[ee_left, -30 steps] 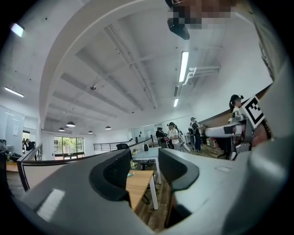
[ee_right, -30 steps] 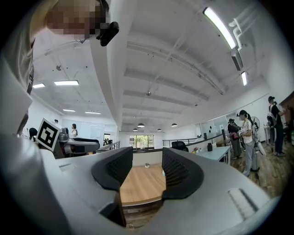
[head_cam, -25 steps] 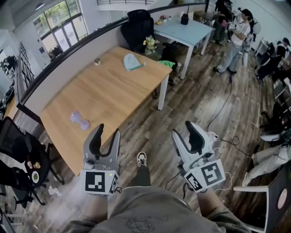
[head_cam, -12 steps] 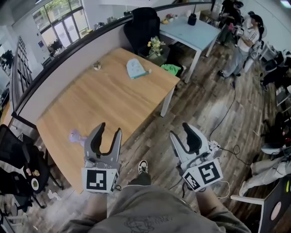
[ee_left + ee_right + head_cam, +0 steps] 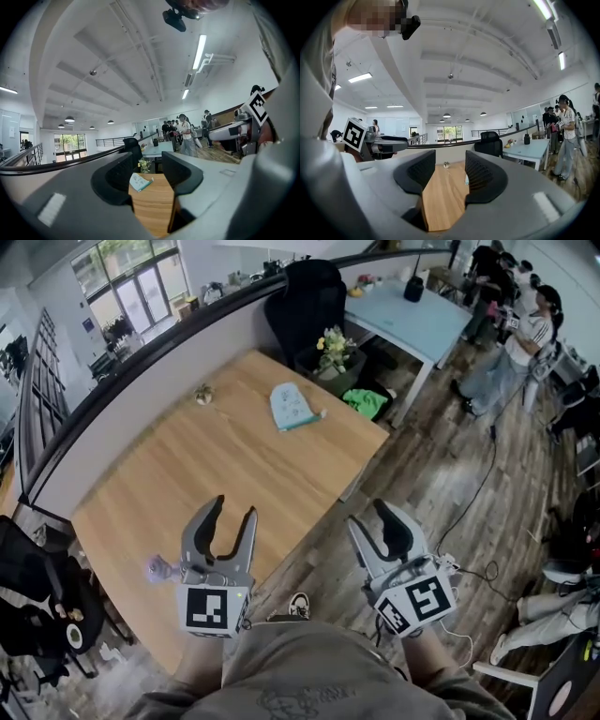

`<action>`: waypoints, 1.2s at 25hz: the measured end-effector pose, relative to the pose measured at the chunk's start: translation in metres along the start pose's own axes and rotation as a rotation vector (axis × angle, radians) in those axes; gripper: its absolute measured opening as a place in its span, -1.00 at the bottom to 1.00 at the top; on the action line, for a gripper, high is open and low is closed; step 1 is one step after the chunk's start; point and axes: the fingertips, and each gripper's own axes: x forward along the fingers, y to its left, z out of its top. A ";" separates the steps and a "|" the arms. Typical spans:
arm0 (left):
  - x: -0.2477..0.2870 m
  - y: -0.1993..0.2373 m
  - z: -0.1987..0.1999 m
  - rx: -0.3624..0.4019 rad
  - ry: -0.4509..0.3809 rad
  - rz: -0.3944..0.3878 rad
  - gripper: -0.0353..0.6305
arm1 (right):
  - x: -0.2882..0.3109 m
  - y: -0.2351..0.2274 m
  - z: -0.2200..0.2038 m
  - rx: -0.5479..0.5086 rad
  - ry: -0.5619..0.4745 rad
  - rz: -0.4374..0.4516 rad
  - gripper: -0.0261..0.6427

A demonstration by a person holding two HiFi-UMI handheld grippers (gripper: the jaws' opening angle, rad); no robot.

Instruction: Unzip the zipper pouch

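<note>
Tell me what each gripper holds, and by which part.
Nothing. Left gripper and right gripper jaws are apart and empty; the pouch lies on the table.

Table: a wooden table (image 5: 234, 465) runs along a low grey partition.
Pouch: a pale blue zipper pouch (image 5: 292, 407) lies flat near the table's far right corner, well apart from both grippers.
Left gripper: the left gripper (image 5: 234, 508) hangs over the table's near edge with its jaws apart and nothing between them.
Right gripper: the right gripper (image 5: 368, 517) is off the table, over the plank floor, with its jaws apart.
Purple object: a small purple object (image 5: 157, 568) sits on the table just left of the left gripper.
Beyond the table: a black office chair (image 5: 314, 296), a bunch of flowers (image 5: 336, 341) and a pale blue desk (image 5: 417, 320).
Far right: a person (image 5: 525, 343) stands on the floor.
</note>
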 end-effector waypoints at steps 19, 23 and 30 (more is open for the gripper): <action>0.142 0.014 -0.027 -0.023 0.122 -0.002 -0.31 | 0.111 -0.102 -0.016 0.008 0.061 0.055 -0.38; 0.185 0.024 -0.023 -0.047 0.093 0.040 -0.32 | 0.150 -0.125 -0.019 -0.058 0.091 0.146 -0.38; 0.248 0.030 -0.023 -0.034 0.154 0.154 -0.32 | 0.213 -0.177 -0.018 -0.050 0.122 0.318 -0.38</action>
